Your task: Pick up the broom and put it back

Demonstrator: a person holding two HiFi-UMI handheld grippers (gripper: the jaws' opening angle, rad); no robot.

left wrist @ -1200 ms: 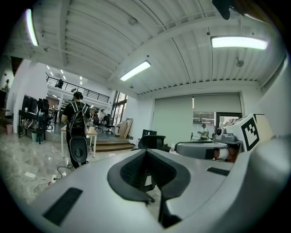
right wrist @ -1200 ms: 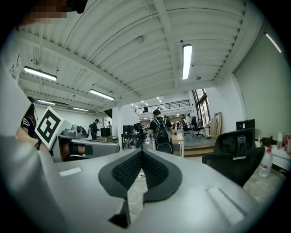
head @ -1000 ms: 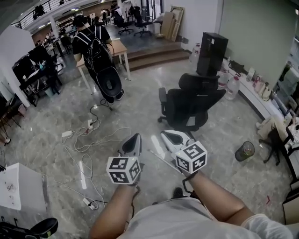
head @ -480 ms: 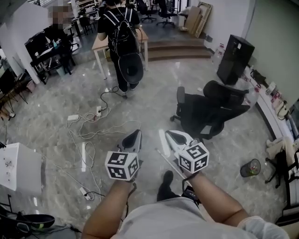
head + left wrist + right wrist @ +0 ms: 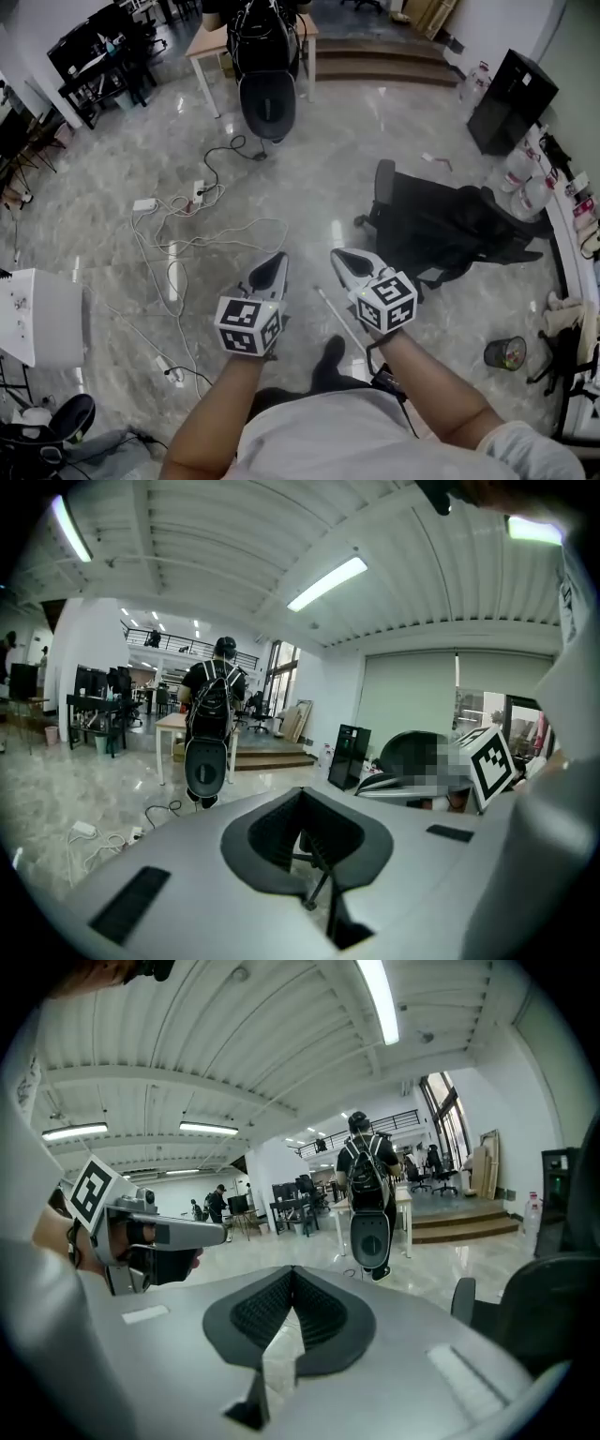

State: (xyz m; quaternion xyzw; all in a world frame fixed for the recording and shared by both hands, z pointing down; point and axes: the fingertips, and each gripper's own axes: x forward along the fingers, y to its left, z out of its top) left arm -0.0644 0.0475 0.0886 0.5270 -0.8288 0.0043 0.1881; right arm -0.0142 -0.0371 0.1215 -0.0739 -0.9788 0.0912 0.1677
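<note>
We cannot pick out the broom for certain in any view. The nearest candidate is a thin pale rod [image 5: 335, 319] slanting across the floor just beside the right gripper [image 5: 341, 255] and running back under its marker cube. Whether that is the broom's handle, we cannot tell. It lies beside the jaws, not between them.

The right gripper's own view shows its jaws closed tip to tip, with only bare floor visible through the wedge behind the tips, so it is clenched on nothing. The left gripper [image 5: 274, 261] is the same: jaws together and nothing held, with only the legs of the office chair [image 5: 450, 234] showing through the gap. Both are held side by side, close together, in front of the person's body and above the marble floor [image 5: 319, 178].

Further out, a tangle of cables [image 5: 202, 234] and a power strip [image 5: 145, 204] sprawl to the left. The chair stands to the right, with a small bin [image 5: 506, 352] beyond it. A person with a backpack [image 5: 267, 56] stands by a table [image 5: 211, 42] ahead.

We judge the pickup as not yet begun. With both tools shut, going for a handle would knock it away instead of taking it, so the jaws must open first. A thin, smooth handle could also slip or swing once lifted, and a long broom could sweep into the chair or the person ahead. The loose cables are a tripping hazard while we search.
</note>
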